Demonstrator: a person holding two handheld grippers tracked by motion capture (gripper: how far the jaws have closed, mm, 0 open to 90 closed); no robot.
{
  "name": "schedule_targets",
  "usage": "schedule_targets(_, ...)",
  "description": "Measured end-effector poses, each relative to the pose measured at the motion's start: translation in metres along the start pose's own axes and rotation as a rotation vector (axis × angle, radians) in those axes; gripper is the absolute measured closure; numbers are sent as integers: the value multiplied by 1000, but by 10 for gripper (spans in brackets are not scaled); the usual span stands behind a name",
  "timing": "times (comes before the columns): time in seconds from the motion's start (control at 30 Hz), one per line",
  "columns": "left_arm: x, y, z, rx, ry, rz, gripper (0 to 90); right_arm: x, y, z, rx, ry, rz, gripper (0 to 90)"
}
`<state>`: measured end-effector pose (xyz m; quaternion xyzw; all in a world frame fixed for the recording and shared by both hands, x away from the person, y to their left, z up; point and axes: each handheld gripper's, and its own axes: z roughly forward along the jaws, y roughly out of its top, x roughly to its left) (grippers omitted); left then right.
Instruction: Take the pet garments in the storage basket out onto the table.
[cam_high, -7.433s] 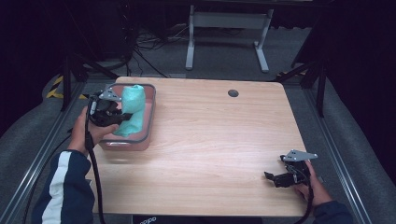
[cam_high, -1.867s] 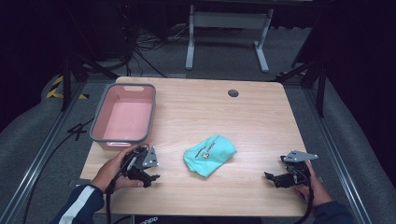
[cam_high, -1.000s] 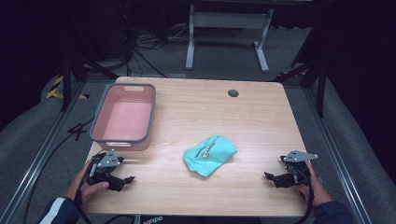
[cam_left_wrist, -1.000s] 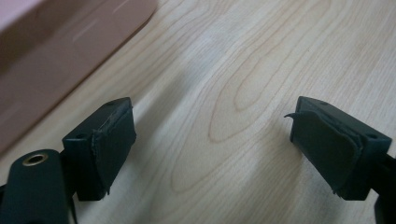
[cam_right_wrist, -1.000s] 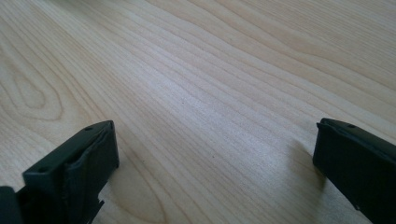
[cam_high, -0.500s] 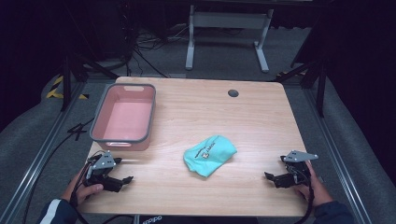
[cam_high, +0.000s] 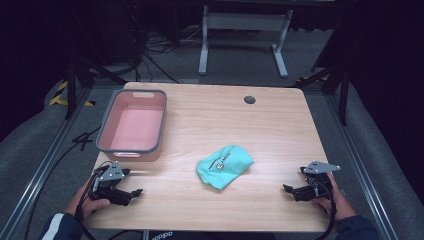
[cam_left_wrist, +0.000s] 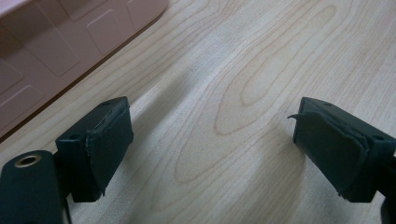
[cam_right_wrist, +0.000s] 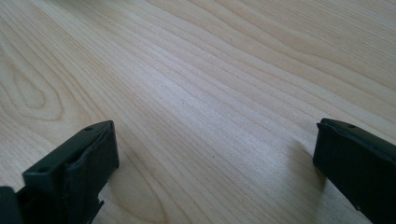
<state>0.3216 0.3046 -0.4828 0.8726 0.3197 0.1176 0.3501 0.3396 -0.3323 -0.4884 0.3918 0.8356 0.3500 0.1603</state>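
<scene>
So the teal cloth pouch (cam_high: 224, 166) had come out of the pink tub (cam_high: 132, 126) and sat mid-frame on the wooden table (cam_high: 260, 120), looking pretty much done. The left gripper (cam_high: 131, 192) had backed off to the lower left, jaws wide and empty; the right gripper (cam_high: 295, 190) (lower right) gaped empty too. Dark room, cables on grey floor behind.
</scene>
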Motion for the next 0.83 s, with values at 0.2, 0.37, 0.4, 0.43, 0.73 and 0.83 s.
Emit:
schedule_targets(0.2, 0, 0, 0, 1, 0, 0, 120, 0, 0, 0, 0, 0, 0, 5)
schedule_targets(0.37, 0, 0, 0, 2, 0, 1, 120, 0, 0, 0, 0, 0, 0, 5)
schedule_targets(0.4, 0, 0, 0, 1, 1, 0, 120, 0, 0, 0, 1, 0, 0, 5)
schedule_targets(0.43, 0, 0, 0, 3, 0, 1, 119, 0, 0, 0, 0, 0, 0, 5)
schedule_targets(0.73, 1, 1, 1, 8, 4, 0, 101, 1, 0, -1, 0, -9, 13, 5)
schedule_targets(0.83, 1, 1, 1, 6, 6, 0, 98, 2, -1, -1, 1, -19, 17, 4)
